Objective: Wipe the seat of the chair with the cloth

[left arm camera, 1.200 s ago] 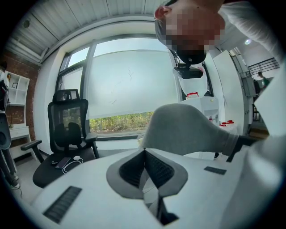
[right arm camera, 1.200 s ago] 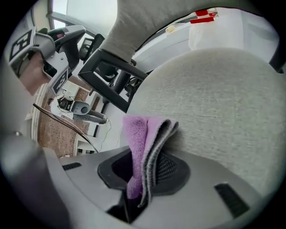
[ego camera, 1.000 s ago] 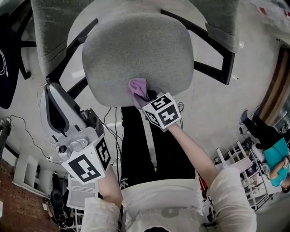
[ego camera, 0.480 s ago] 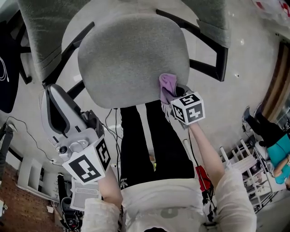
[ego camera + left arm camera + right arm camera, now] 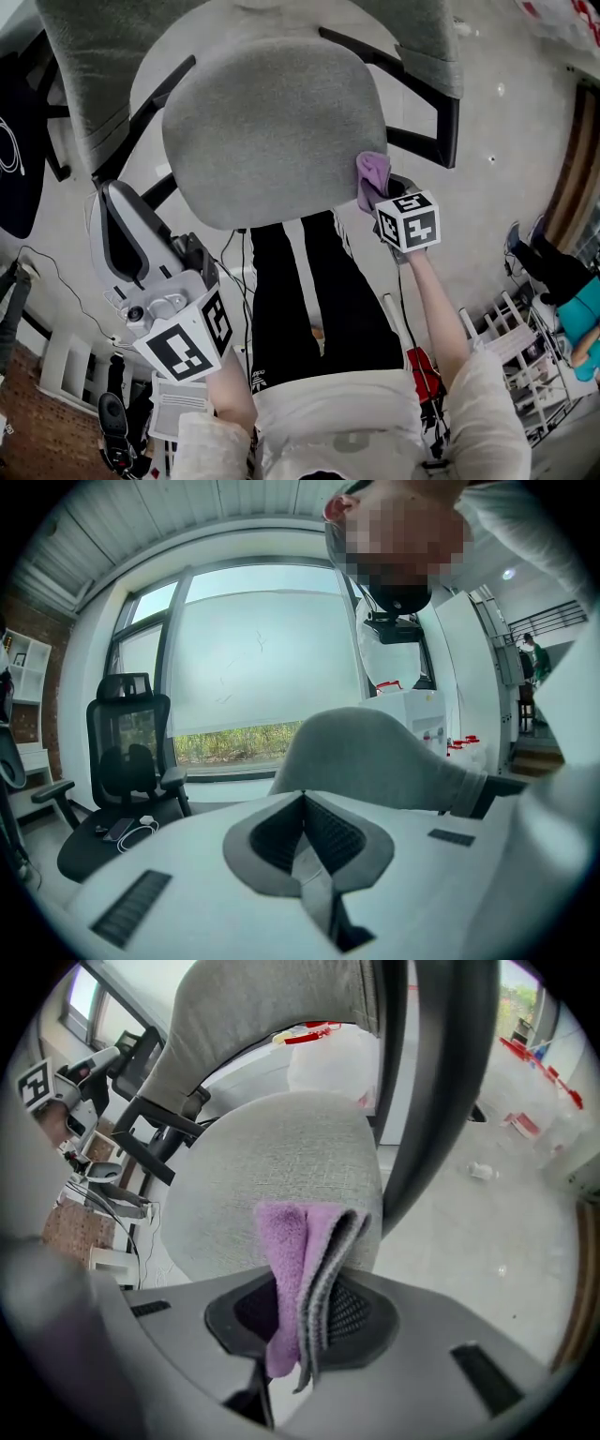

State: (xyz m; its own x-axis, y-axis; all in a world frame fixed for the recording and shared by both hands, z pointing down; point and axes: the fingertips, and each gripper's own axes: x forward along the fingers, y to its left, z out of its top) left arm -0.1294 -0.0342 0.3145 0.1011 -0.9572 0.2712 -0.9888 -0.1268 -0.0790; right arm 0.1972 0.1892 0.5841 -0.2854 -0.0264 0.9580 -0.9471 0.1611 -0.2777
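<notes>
The grey fabric chair seat (image 5: 272,131) fills the upper middle of the head view, under the grey backrest (image 5: 103,66). A folded purple cloth (image 5: 372,173) rests on the seat's near right corner. My right gripper (image 5: 380,192) is shut on it, marker cube toward me. In the right gripper view the cloth (image 5: 300,1251) hangs folded between the jaws of the right gripper (image 5: 305,1312), with the seat (image 5: 272,1166) just beyond. My left gripper (image 5: 117,211) is held off the seat's left side, holding nothing. In its own view the left gripper (image 5: 305,832) has its jaws together.
Black armrest bars (image 5: 427,94) flank the seat on both sides. The person's legs in black trousers (image 5: 300,300) stand at the seat's front edge. A black office chair (image 5: 122,761) stands by the window. A shelving rack (image 5: 525,347) and another person (image 5: 577,300) are at the right.
My right gripper has dragged the cloth rightward along the seat's near edge, from the front middle to the right corner. The left gripper has barely moved.
</notes>
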